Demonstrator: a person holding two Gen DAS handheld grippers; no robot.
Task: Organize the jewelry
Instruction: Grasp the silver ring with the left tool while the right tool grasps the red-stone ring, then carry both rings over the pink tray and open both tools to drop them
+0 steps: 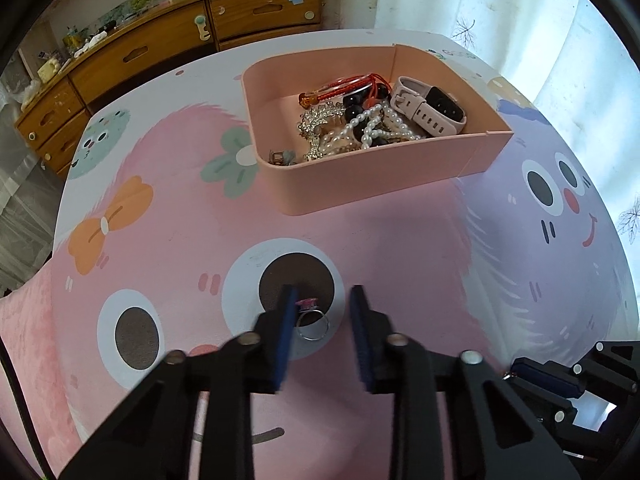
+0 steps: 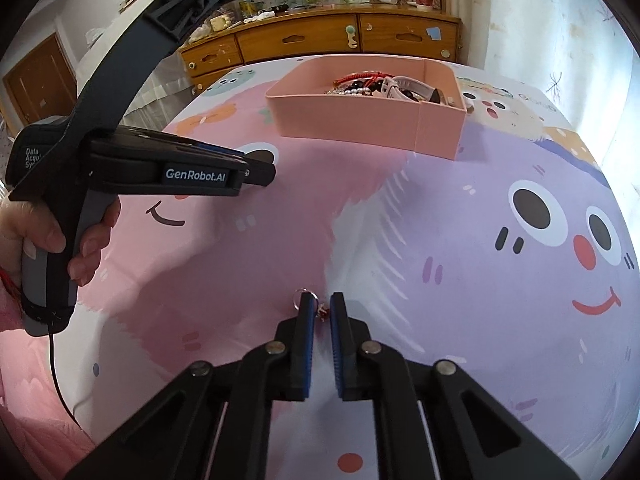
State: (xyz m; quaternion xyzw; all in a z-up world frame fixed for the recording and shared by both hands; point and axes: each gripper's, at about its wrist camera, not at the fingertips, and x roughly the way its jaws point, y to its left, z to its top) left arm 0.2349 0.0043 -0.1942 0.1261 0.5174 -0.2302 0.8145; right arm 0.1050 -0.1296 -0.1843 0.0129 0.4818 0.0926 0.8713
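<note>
A pink tray [image 1: 360, 178] on the cartoon-printed cloth holds a pearl string [image 1: 376, 128], dark beads, a red cord bracelet [image 1: 352, 86], a silver brooch [image 1: 316, 124] and a pale pink watch [image 1: 432, 106]; it also shows in the right wrist view [image 2: 360, 120]. My left gripper [image 1: 324, 304] is open, its jaws either side of a silver ring with a pink top [image 1: 311, 320] lying on the cloth. My right gripper [image 2: 321, 310] has narrow-set jaws around a small ring with a red charm [image 2: 322, 312]; a loop sticks out left of the fingers. Whether it grips is unclear.
The left gripper's body and the hand holding it [image 2: 132, 168] fill the left of the right wrist view. The right gripper [image 1: 560, 384] shows at the lower right of the left wrist view. A wooden drawer cabinet [image 1: 160, 48] stands beyond the table. Curtains [image 1: 520, 20] hang to the right.
</note>
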